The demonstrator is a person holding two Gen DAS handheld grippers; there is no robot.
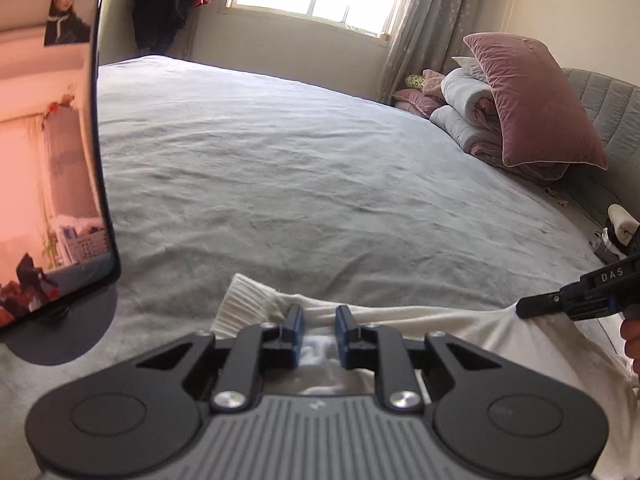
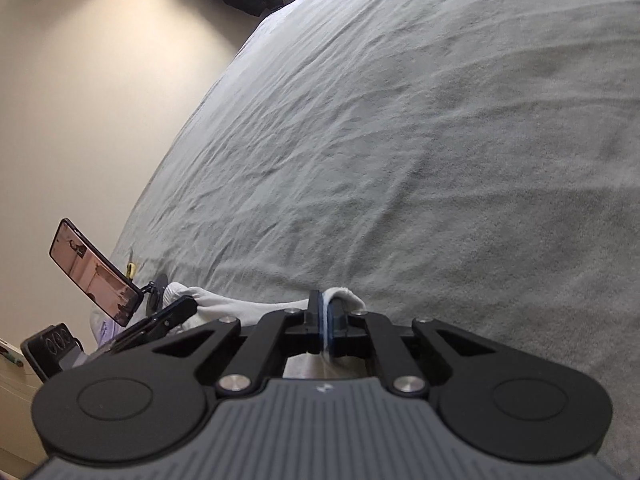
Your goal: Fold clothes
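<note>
Right tool point(image 2: 325, 312) is clamped on a pinch of the white top point(image 2: 344, 295); left tool point(image 1: 320, 322) has jaws narrowly apart over the top point(image 1: 460, 332), pads not pressing cloth. Top lies bunched at the bed point(image 1: 304, 184) edge, 6 o'clock in both views. No fold visible yet; judged early stage, spreading and folding all remain.

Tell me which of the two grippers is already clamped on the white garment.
The right gripper: its jaws are shut on the white garment. The left gripper shows a gap, with cloth between its fingers.
</note>
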